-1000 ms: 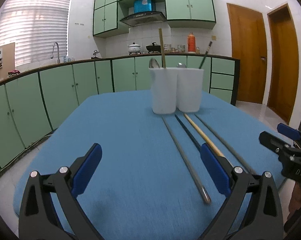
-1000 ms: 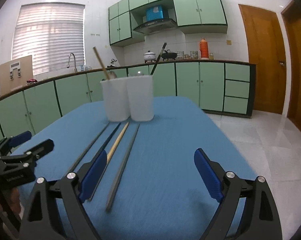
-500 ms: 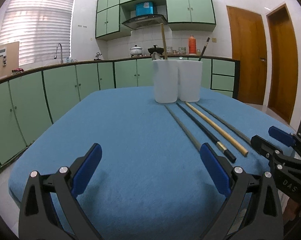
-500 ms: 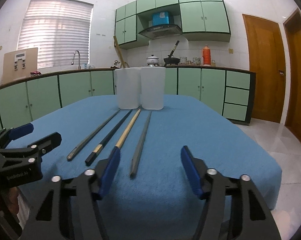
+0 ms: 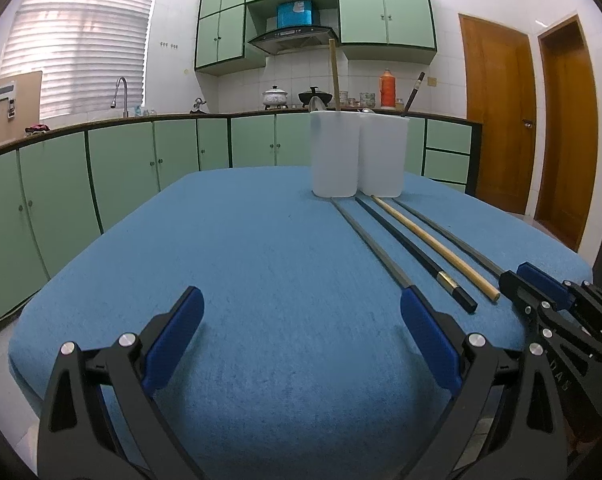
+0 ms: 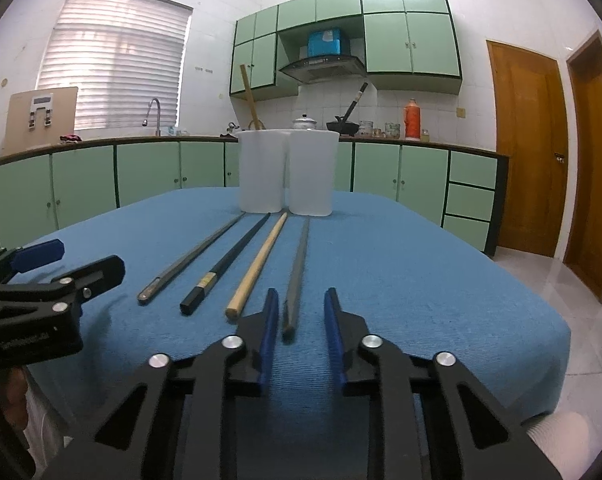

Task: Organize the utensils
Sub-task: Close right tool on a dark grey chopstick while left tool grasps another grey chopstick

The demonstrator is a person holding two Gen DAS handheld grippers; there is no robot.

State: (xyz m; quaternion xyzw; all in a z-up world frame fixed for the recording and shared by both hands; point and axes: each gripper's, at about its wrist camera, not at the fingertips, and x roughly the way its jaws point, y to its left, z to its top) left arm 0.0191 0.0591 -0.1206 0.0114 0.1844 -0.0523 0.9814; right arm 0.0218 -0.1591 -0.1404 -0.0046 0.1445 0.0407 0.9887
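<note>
Your right tool (image 6: 299,312) is closing around the near tip of the grey chopstick (image 6: 297,268), low in the middle of the right wrist view. The stick lies between the blue pads, but they do not press on it yet. Your left tool (image 5: 301,336) hangs wide apart over bare cloth and holds nothing.

Beside the grey chopstick, toward the left of the frame, lie a wooden chopstick (image 6: 257,264), a black chopstick (image 6: 225,264) and another grey one (image 6: 193,260), all pointing at the two white cups (image 6: 287,172) at the far middle. A few utensils stand in the cups already, so I judge the task as started, with four sticks left to sort.

Near tips lie close to the front edge of the blue tabletop (image 6: 441,280), so take care not to push one off. On the right of the sticks the cloth is free, and the way to the cups is open.
</note>
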